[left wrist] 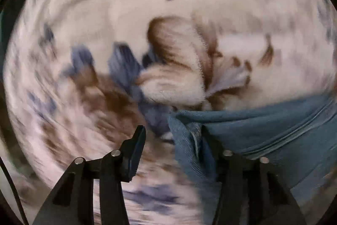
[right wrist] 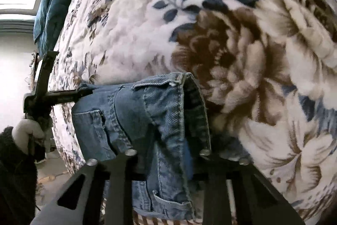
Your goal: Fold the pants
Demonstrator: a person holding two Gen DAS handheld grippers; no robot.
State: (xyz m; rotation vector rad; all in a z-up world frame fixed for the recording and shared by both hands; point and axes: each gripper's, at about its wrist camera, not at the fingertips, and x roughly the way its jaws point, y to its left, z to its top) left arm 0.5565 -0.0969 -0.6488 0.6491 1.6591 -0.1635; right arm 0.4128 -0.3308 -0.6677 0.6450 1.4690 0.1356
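Blue denim pants (right wrist: 147,119) on a white plush blanket with brown and navy flowers (right wrist: 231,56), both grippers at the cloth.

Right wrist view: pants lay bunched at 6 o'clock, waistband edge curling toward 1 o'clock; the right gripper (right wrist: 166,153) was clenched on the denim, its fingertips buried in the folds. At 9 o'clock the left gripper (right wrist: 84,91) met the pants' corner, held by a light-gloved hand (right wrist: 27,132) in a dark sleeve. A teal cushion (right wrist: 54,5) stood at 10 o'clock. Left wrist view, blurred: the left finger (left wrist: 137,153) stood bare at 7 o'clock, the other finger lay under denim at 5 o'clock; the jaws were parted, gripping nothing.
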